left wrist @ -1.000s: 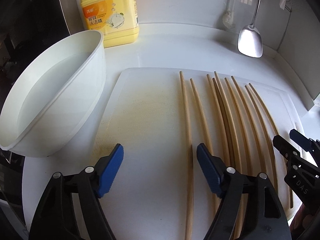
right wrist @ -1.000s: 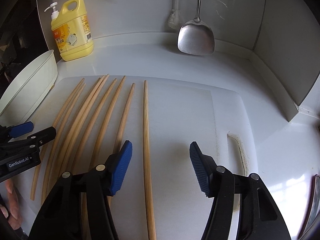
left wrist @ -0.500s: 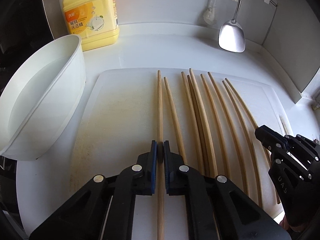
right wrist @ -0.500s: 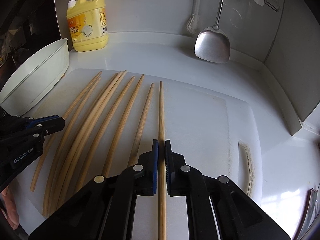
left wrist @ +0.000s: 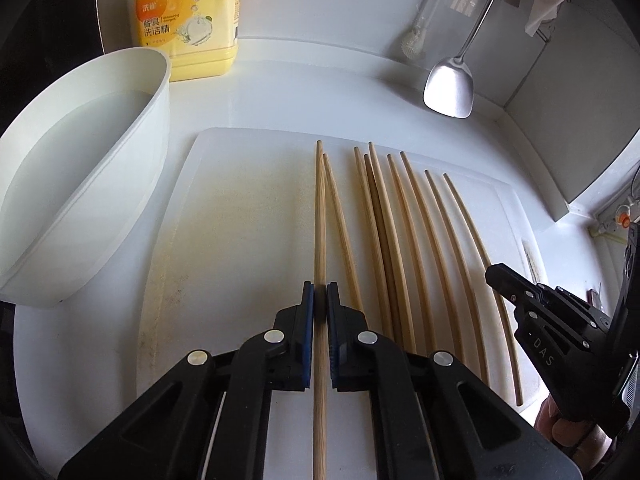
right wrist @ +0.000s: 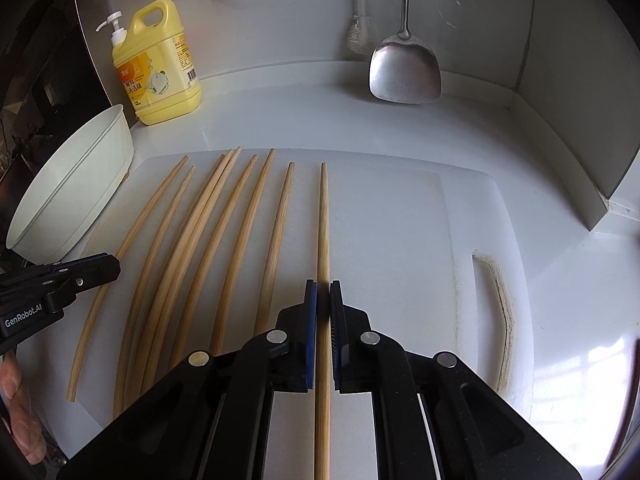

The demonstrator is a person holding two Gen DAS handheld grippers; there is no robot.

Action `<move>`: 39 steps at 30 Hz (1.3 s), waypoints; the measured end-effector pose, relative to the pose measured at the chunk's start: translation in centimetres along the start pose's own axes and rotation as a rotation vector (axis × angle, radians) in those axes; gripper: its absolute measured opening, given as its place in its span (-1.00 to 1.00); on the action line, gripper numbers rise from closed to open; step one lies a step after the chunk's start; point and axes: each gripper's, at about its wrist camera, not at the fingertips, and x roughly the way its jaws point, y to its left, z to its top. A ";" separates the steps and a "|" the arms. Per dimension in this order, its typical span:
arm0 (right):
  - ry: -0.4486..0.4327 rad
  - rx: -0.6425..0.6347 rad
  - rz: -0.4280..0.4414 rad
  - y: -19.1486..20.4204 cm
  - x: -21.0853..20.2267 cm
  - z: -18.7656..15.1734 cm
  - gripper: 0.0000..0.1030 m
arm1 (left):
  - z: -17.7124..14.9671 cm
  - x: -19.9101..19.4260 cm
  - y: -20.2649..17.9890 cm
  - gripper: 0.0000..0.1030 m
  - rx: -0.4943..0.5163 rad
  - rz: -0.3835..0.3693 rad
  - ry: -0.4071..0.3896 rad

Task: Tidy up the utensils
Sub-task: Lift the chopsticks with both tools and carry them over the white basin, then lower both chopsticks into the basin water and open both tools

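Observation:
Several long wooden chopsticks (left wrist: 400, 248) lie side by side on a white cutting board (left wrist: 240, 216). My left gripper (left wrist: 319, 292) is shut on the leftmost chopstick (left wrist: 319, 208), which runs straight ahead between the blue pads. My right gripper (right wrist: 323, 290) is shut on the rightmost chopstick (right wrist: 323, 216) of the row. Each gripper also shows in the other view: the right one in the left wrist view (left wrist: 496, 274), the left one in the right wrist view (right wrist: 108, 266). The other chopsticks (right wrist: 208, 248) lie loose between the two held ones.
A white basin (left wrist: 76, 184) with water stands left of the board. A yellow detergent bottle (left wrist: 188, 20) is at the back left. A metal spatula (right wrist: 404, 68) and a brush (right wrist: 358, 36) hang on the back wall. The counter's raised edge runs along the right.
Both grippers went from open to shut, each on a chopstick. Since half a second ago both have kept their grip and the views have shifted slightly.

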 end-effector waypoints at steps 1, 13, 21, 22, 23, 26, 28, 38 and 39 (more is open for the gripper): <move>-0.003 0.005 0.002 0.0 -0.1 0.0 -0.88 | 0.0 -0.2 0.1 -0.87 -0.001 -0.004 0.001; -0.072 0.012 0.066 2.6 -4.0 2.5 -0.88 | 2.0 -4.6 2.0 -0.87 -0.024 -0.040 -0.063; -0.138 -0.068 0.174 9.5 -5.8 7.3 -0.88 | 4.7 -9.2 6.9 -0.87 -0.094 -0.009 -0.147; -0.140 -0.078 0.191 10.6 -5.8 7.9 -0.88 | 5.2 -9.9 7.8 -0.87 -0.104 -0.001 -0.157; -0.141 -0.085 0.210 11.7 -5.6 8.5 -0.88 | 5.6 -10.5 8.8 -0.87 -0.114 0.010 -0.169; -0.143 -0.102 0.271 15.4 -5.0 10.3 -0.88 | 6.8 -12.0 11.7 -0.87 -0.138 0.047 -0.195; -0.147 -0.115 0.309 17.8 -4.6 11.6 -0.88 | 7.6 -12.7 13.8 -0.87 -0.152 0.078 -0.206; -0.067 -0.137 0.409 27.7 1.3 15.9 -0.88 | 10.5 -11.2 24.4 -0.87 -0.225 0.145 -0.182; -0.054 -0.135 0.407 28.3 1.9 16.1 -0.88 | 10.7 -10.7 25.1 -0.87 -0.230 0.143 -0.177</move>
